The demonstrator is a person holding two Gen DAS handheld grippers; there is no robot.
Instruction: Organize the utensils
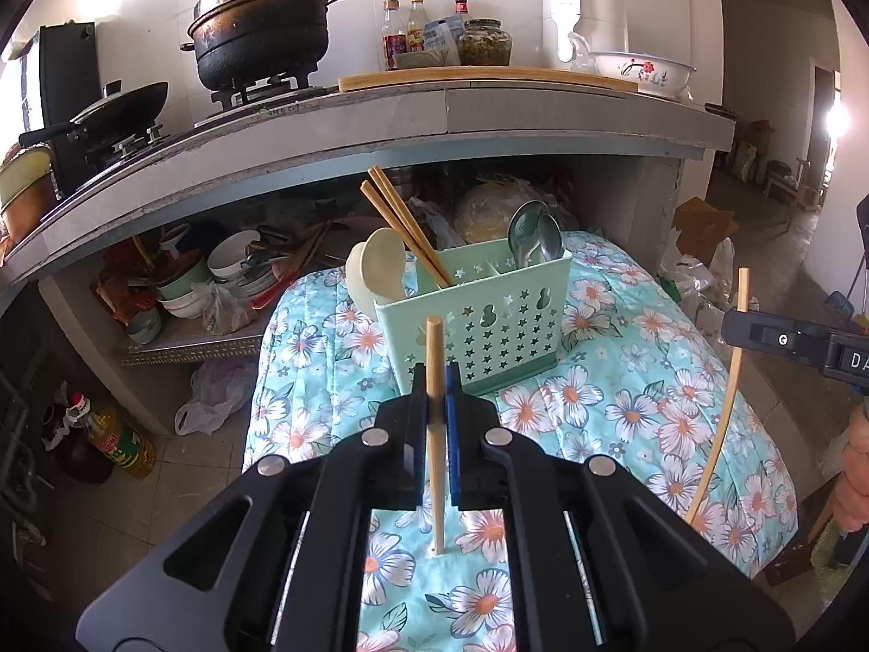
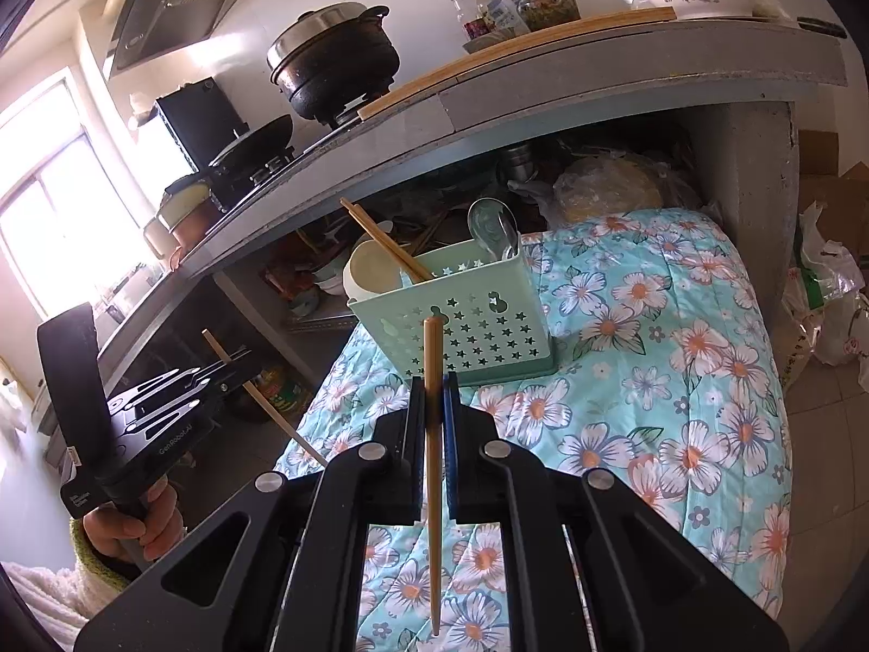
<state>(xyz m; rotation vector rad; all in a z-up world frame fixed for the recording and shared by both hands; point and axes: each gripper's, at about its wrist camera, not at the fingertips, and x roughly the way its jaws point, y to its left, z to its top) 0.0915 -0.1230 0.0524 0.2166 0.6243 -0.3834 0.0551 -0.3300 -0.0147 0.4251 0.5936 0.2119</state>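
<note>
Daylit kitchen, bright overall. Right wrist view: window point(image 2: 49, 206) at left blown out to white, haze washing over nearby things. Left wrist view: a glare spot at the far right doorway point(image 1: 836, 119). Shelf space under the counter point(image 1: 380, 130) sits in deep shadow. Strong fisheye bending of straight edges; black vignette in the corners. Centre sharp, rims soft.

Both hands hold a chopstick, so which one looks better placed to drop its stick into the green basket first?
Probably left: its wooden chopstick stands right before the green star-punched basket, below the two chopsticks already inside. The right one hangs off to the side.
</note>
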